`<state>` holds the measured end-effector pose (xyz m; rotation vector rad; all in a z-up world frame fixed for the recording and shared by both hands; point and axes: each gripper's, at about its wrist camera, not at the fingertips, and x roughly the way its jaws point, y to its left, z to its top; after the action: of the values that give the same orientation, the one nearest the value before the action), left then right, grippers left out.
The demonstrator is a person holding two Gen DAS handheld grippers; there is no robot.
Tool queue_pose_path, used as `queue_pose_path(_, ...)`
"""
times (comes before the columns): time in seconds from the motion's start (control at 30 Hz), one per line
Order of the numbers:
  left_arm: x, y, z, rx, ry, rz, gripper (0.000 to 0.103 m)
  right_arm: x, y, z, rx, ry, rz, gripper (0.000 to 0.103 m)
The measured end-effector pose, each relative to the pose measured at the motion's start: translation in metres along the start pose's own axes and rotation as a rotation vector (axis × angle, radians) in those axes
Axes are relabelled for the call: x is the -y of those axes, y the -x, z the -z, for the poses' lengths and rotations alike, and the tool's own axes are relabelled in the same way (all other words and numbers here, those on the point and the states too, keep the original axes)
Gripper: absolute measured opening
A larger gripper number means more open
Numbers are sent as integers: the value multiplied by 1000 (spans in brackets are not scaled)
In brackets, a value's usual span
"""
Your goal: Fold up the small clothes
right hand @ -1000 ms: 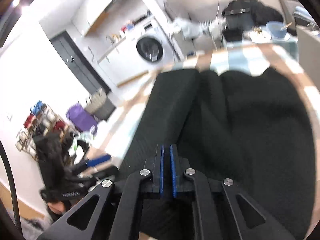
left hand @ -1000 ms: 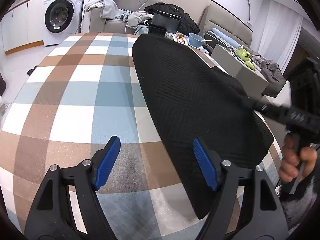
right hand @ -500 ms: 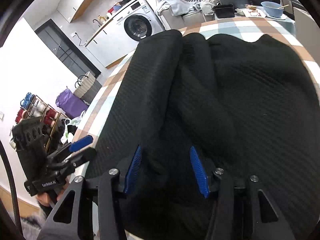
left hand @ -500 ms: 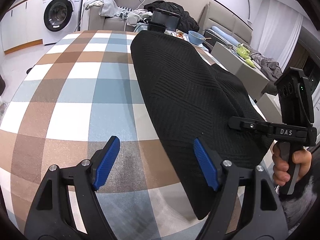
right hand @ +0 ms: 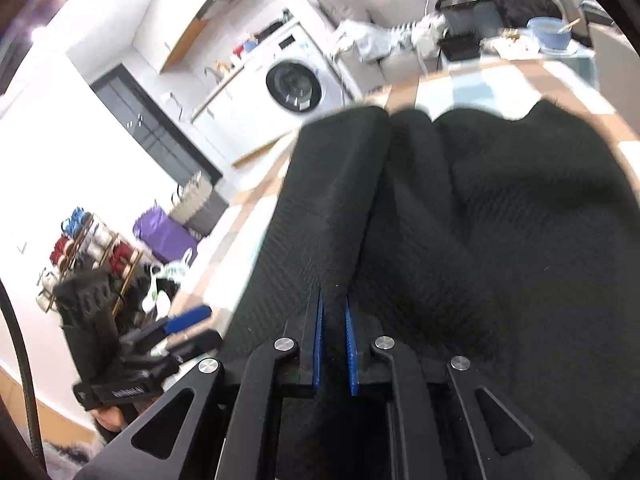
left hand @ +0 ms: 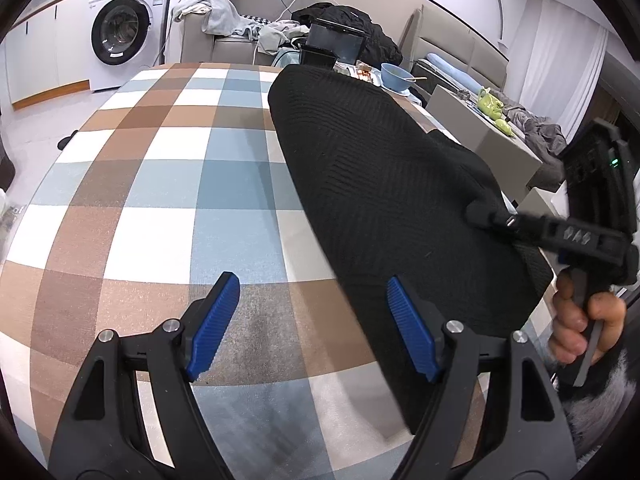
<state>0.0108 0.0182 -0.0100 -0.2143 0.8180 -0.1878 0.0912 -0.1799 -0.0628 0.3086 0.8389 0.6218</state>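
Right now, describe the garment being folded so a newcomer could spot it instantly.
Find the table with the brown, blue and white checked cloth. Along its right side lies a black ribbed knit garment, pinched by the right gripper. It is the only clothing on the table, and solid black.

The right claw (right hand: 333,344) opened, then pinched a fold of the black garment (right hand: 460,240) — lifting it.

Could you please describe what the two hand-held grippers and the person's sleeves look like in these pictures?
Both tools are black plastic frames with silver bolt heads and ribbed blue pads. The left hand-held gripper has triangular cut-outs in its arms. The right hand-held gripper has pale lettering along its bar, a small green light on its upper block and a pistol-style handle. A grey fuzzy sleeve covers the wrist.
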Motion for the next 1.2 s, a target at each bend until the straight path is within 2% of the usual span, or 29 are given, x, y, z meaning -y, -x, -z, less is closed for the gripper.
queue_pose_path(0.07, -1, 0, 0, 0, 0, -2, 74, -5, 12, -1, 38, 7, -28, 9)
queue_pose_path(0.17, -2, 0, 0, 5, 7, 5, 74, -11, 15, 1, 45, 35, -33, 9)
queue_pose_path(0.2, -1, -1, 0, 2, 6, 8, 74, -10, 10, 1, 23, 44, -11, 9)
queue_pose_path(0.27, 1, -1, 1, -3, 0, 10, 74, -2, -10, 5, -89, 27, 65, 11)
queue_pose_path(0.3, 2, -1, 1, -6, -6, 11, 74, 3, -16, 7, -124, 3, 70, 12)
queue_pose_path(0.37, 6, 1, 3, -6, -23, 12, 74, 7, -21, 15, -178, -26, 16, 17)
queue_pose_path(0.43, 8, 3, 6, -2, -46, 14, 74, 1, -15, 21, -192, 21, -24, 25)
queue_pose_path(0.47, 9, 4, 7, -2, -55, 12, 74, 0, -11, 24, -202, 42, -50, 36)
queue_pose_path(0.5, 9, 4, 8, -2, -61, 10, 75, -2, -7, 27, -208, 50, -79, 41)
queue_pose_path(0.6, 7, 2, 10, -11, -50, 11, 75, -4, 2, 34, -202, 47, -141, 41)
queue_pose_path(0.7, 4, 2, 11, -20, -34, 24, 75, -4, 5, 39, -184, 70, -121, 41)
queue_pose_path(0.73, 5, 3, 11, -21, -38, 23, 75, -5, 5, 39, -175, 80, -111, 40)
queue_pose_path(0.8, 5, 7, 12, -18, -47, 20, 75, -10, 4, 35, -165, 93, -87, 23)
queue_pose_path(0.83, 6, 10, 13, -17, -51, 19, 75, -11, 5, 34, -144, 96, -78, 18)
queue_pose_path(0.87, 7, 12, 14, -16, -53, 20, 75, -10, 5, 29, -125, 94, -85, 13)
queue_pose_path(0.9, 8, 14, 15, -17, -55, 23, 75, -11, 14, 24, -69, 91, -117, 10)
queue_pose_path(0.97, 11, 17, 18, -23, -68, 32, 78, -18, 34, 16, 47, 113, -169, 9)
queue_pose_path(1.0, 12, 17, 21, -26, -77, 33, 79, -21, 41, 12, 82, 129, -160, 4)
queue_pose_path(1.03, 15, 15, 24, -35, -92, 33, 79, -22, 44, 9, 100, 131, -138, 3)
queue_pose_path(1.1, 20, 8, 30, -66, -122, 32, 79, -16, 41, 3, 98, 101, -115, 3)
queue_pose_path(1.2, 31, 3, 37, -87, -186, 24, 79, -1, 32, 6, 47, 52, -46, 3)
